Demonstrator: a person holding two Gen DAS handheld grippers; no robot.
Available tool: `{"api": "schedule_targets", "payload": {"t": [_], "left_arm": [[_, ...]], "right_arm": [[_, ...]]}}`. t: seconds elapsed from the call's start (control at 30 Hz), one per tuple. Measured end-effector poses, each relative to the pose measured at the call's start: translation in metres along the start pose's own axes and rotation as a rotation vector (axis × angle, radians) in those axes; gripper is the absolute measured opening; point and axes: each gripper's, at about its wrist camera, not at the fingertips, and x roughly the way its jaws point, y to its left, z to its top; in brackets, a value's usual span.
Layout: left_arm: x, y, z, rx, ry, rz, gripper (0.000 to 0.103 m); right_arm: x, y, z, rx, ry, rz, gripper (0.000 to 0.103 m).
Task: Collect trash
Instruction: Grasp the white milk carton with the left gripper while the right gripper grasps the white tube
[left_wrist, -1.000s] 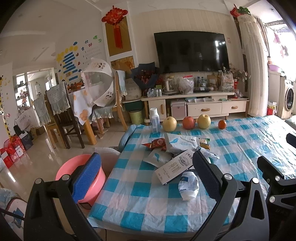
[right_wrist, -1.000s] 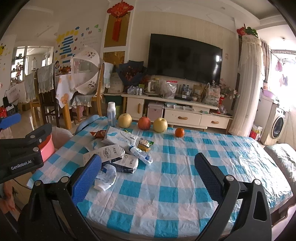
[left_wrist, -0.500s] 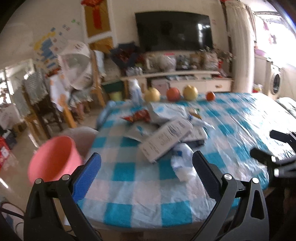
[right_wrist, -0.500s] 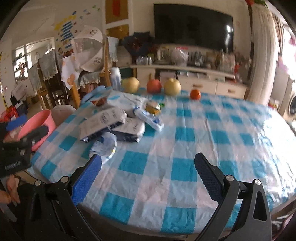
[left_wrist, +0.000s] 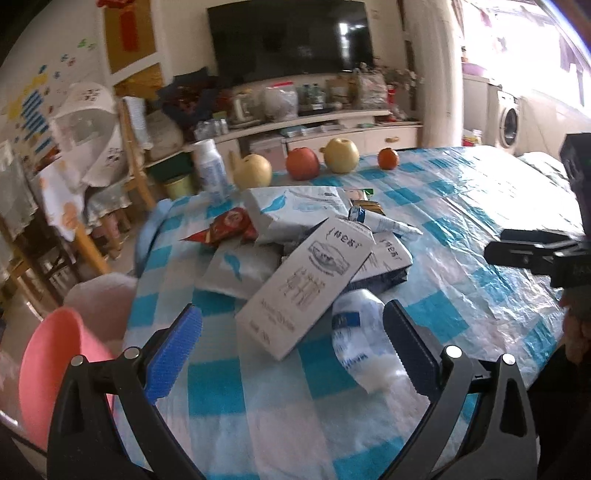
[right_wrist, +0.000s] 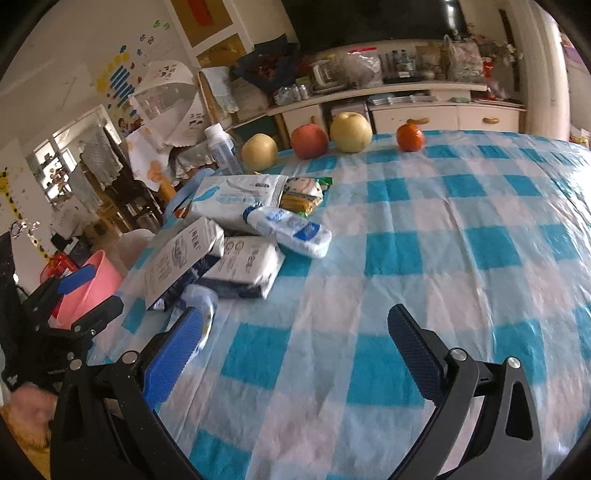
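A heap of trash lies on the blue-checked tablecloth (left_wrist: 461, 229): a white carton (left_wrist: 306, 284), a crumpled white-and-blue wrapper (left_wrist: 356, 332), white-and-blue packets (left_wrist: 291, 210), a red snack wrapper (left_wrist: 229, 225) and a squeezed tube (left_wrist: 384, 221). My left gripper (left_wrist: 291, 347) is open and empty, just before the carton and crumpled wrapper. My right gripper (right_wrist: 295, 350) is open and empty over bare cloth, right of the heap. The carton (right_wrist: 181, 258), a packet (right_wrist: 247, 266) and the tube (right_wrist: 291, 230) show in the right wrist view.
A pink bucket (left_wrist: 55, 369) stands on the floor left of the table, also in the right wrist view (right_wrist: 88, 288). Two yellow pears, a red apple (left_wrist: 303, 164) and an orange (left_wrist: 388, 158) line the far edge beside a white bottle (left_wrist: 210, 170).
Both grippers have tilted down and moved closer to the table and the trash heap. Their jaws stay open.
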Motion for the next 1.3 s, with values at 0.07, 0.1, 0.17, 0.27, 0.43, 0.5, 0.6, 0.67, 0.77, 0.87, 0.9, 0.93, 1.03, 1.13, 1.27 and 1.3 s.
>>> {"api": "schedule_targets", "payload": {"t": [0.07, 0.1, 0.17, 0.27, 0.43, 0.5, 0.6, 0.67, 0.77, 0.87, 0.9, 0.93, 1.03, 1.13, 1.27, 1.3], "left_arm": [[0.009, 0.001, 0.003, 0.009, 0.007, -0.017, 0.098], [0.016, 0.001, 0.005, 0.018, 0.017, -0.024, 0.098], [0.026, -0.001, 0.008, 0.039, 0.033, -0.020, 0.098], [0.042, -0.007, 0.011, 0.088, 0.054, -0.005, 0.098], [0.058, -0.005, 0.016, 0.120, 0.068, 0.000, 0.098], [0.064, -0.003, 0.017, 0.126, 0.077, -0.006, 0.098], [0.073, -0.006, 0.018, 0.151, 0.089, -0.015, 0.098], [0.077, -0.009, 0.019, 0.167, 0.097, -0.015, 0.098], [0.080, -0.014, 0.021, 0.175, 0.096, -0.035, 0.098], [0.081, -0.016, 0.023, 0.178, 0.097, -0.040, 0.098], [0.083, -0.016, 0.023, 0.171, 0.100, -0.050, 0.098], [0.084, -0.016, 0.023, 0.159, 0.104, -0.064, 0.096], [0.089, -0.017, 0.024, 0.137, 0.127, -0.079, 0.080], [0.093, -0.016, 0.024, 0.105, 0.136, -0.079, 0.075], [0.092, -0.013, 0.024, 0.070, 0.141, -0.076, 0.069], [0.091, -0.010, 0.024, 0.049, 0.141, -0.085, 0.067]], "right_arm": [[0.009, -0.003, 0.009, -0.011, 0.003, 0.007, 0.099], [0.015, -0.003, 0.014, -0.018, 0.008, 0.013, 0.099], [0.027, -0.003, 0.022, -0.040, 0.015, 0.020, 0.098], [0.045, 0.004, 0.032, -0.097, 0.033, 0.015, 0.098], [0.075, 0.016, 0.044, -0.185, 0.061, 0.002, 0.098], [0.086, 0.017, 0.047, -0.206, 0.072, -0.006, 0.098], [0.102, 0.018, 0.052, -0.220, 0.094, -0.001, 0.092], [0.114, 0.018, 0.054, -0.230, 0.123, -0.005, 0.081], [0.121, 0.018, 0.057, -0.233, 0.126, 0.003, 0.081], [0.125, 0.014, 0.059, -0.224, 0.126, 0.010, 0.081], [0.125, 0.014, 0.059, -0.212, 0.129, 0.014, 0.081], [0.126, 0.014, 0.060, -0.205, 0.130, 0.020, 0.079], [0.127, 0.013, 0.063, -0.190, 0.134, 0.040, 0.070], [0.123, 0.012, 0.064, -0.186, 0.127, 0.042, 0.061], [0.121, 0.013, 0.062, -0.208, 0.124, 0.040, 0.051], [0.120, 0.013, 0.062, -0.209, 0.123, 0.048, 0.048]]}}
